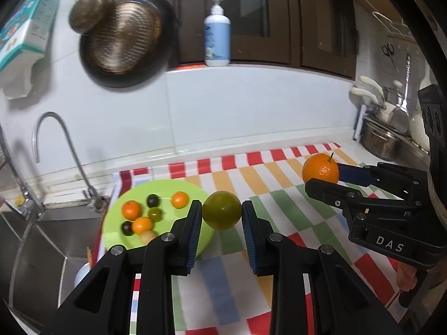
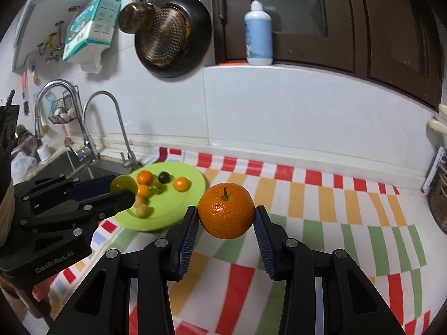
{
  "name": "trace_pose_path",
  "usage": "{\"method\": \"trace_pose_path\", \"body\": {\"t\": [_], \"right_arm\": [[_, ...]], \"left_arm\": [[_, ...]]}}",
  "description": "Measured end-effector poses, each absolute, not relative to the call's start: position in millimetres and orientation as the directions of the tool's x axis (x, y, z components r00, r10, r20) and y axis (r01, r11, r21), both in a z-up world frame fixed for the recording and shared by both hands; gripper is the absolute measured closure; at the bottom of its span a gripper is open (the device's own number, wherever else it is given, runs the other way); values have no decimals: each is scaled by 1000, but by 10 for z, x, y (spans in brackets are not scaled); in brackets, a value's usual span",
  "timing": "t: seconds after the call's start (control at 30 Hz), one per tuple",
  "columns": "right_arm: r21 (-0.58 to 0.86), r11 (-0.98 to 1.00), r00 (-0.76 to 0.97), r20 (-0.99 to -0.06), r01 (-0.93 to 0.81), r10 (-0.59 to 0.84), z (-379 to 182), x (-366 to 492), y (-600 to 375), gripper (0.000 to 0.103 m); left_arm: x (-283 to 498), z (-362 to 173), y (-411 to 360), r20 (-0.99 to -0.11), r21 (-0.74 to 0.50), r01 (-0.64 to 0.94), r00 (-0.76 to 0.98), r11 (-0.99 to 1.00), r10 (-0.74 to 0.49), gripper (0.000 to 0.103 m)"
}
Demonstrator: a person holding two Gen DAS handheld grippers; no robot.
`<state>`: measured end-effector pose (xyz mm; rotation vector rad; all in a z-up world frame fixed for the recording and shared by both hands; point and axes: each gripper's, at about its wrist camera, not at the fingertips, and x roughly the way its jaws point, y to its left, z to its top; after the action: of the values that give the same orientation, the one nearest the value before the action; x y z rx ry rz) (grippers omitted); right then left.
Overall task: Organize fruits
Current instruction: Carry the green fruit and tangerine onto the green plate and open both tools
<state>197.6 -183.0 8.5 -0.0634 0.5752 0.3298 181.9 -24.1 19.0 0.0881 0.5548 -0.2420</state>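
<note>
Room for moving is wide over the checked cloth [image 2: 321, 223] on the worktop, which ends at the sink [image 2: 81, 167] on the left and the white tiled wall behind. We hold a smooth round green fruit [image 1: 221, 210] clenched in the left gripper [image 1: 222, 217] jaws and a dimpled orange [image 2: 226, 210] with a short stem clenched in the right gripper [image 2: 226, 223] jaws, both lifted above the cloth. Smaller fruits lie on the light green plate [image 1: 167, 189] beside the sink.
</note>
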Motion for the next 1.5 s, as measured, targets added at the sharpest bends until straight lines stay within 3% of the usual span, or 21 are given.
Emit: {"method": "trace_pose_path", "body": {"t": [0.67, 1.5], "right_arm": [[53, 915, 763, -533, -400, 364, 161, 2251, -1166, 61], [52, 903, 663, -661, -427, 351, -443, 2983, -572, 61]], "left_arm": [[1948, 239, 453, -523, 31, 113, 848, 993, -80, 74], [2549, -362, 946, -630, 22, 100, 774, 995, -64, 74]]}}
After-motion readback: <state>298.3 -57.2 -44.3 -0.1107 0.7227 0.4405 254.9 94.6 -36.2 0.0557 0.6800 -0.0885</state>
